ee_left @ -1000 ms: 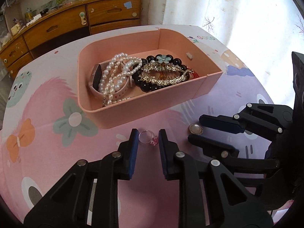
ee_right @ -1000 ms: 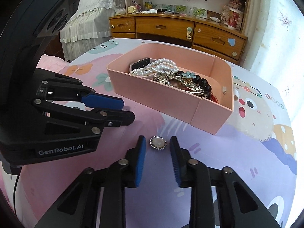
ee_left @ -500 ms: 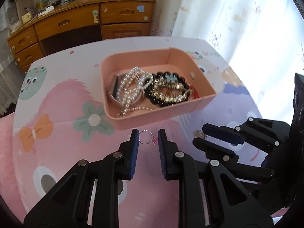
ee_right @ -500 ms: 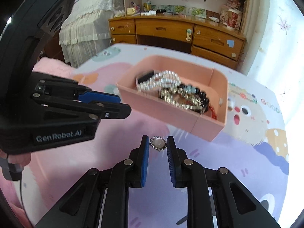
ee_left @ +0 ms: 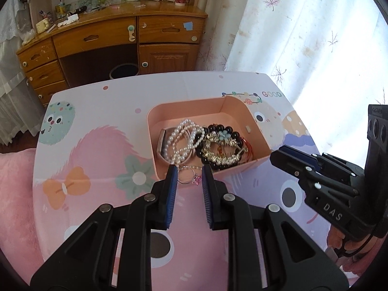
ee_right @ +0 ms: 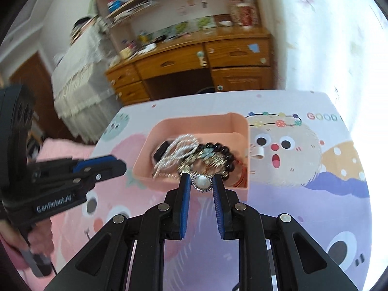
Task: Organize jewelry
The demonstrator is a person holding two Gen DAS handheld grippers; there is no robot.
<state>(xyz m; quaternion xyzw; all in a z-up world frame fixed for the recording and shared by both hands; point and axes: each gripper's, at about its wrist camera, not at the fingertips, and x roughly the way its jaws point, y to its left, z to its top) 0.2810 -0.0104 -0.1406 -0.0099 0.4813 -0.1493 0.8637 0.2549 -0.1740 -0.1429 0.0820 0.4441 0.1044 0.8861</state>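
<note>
Left gripper (ee_left: 188, 179) pinches ring (ee_left: 187, 179); right gripper (ee_right: 201, 183) pinches brooch (ee_right: 201, 182); tray (ee_left: 242, 167) beyond.

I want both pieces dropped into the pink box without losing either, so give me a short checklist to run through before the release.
1. Left gripper holds the silver ring between its pads: ok.
2. Right gripper holds the round pearl brooch between its pads: ok.
3. Ring over the pink box opening: cannot tell; it shows at the near wall, and depth is unclear.
4. Brooch over the opening: cannot tell; it sits against the near wall in a blurred right wrist view.
5. Free floor in the box behind the pearl strands and black bead bracelet: ok.
6. Grippers apart from each other: ok.
</note>
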